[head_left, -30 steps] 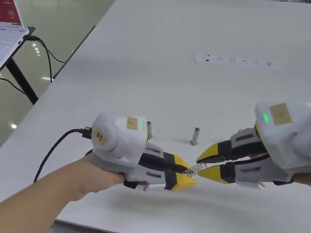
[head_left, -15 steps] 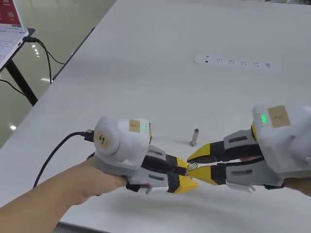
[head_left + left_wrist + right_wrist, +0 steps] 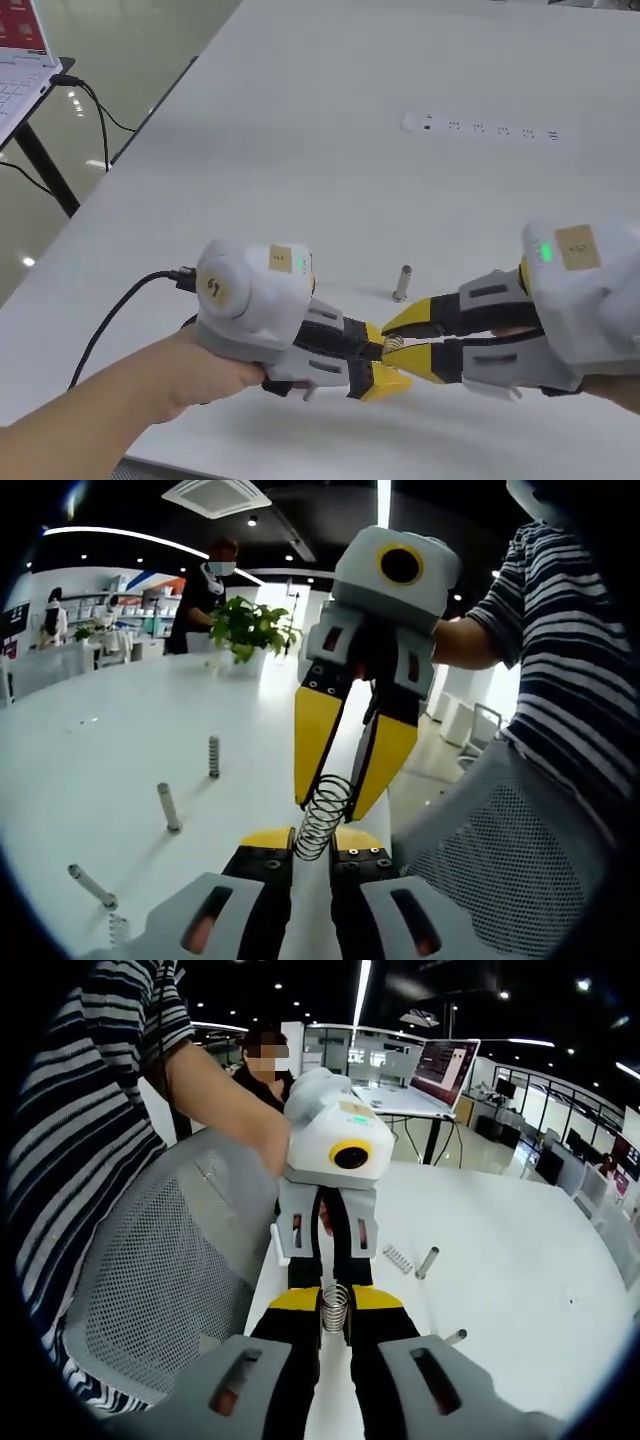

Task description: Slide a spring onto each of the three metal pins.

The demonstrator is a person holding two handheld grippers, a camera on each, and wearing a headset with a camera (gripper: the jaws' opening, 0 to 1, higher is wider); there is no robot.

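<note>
A small metal spring (image 3: 392,343) hangs between my two grippers near the table's front edge. My left gripper (image 3: 382,366) grips one end of the spring (image 3: 322,818), low in its own view. My right gripper (image 3: 393,342) faces it tip to tip, its yellow jaws closed around the other end of the spring (image 3: 335,1307). One upright metal pin (image 3: 402,283) stands just behind the jaws. In the left gripper view I see a pin wrapped in coils (image 3: 213,756), a bare pin (image 3: 169,807) and a leaning pin (image 3: 90,886). A loose spring (image 3: 397,1258) lies beside a pin (image 3: 427,1262).
A white power strip (image 3: 478,127) lies far back on the white table (image 3: 300,150). The left gripper's black cable (image 3: 110,320) trails off the front edge. A laptop (image 3: 20,40) sits on a stand at the far left. A mesh chair (image 3: 170,1260) is close behind.
My right gripper has moved left toward the left gripper, and the stretch of spring showing between the two sets of jaws has become shorter. The left gripper has barely moved.
</note>
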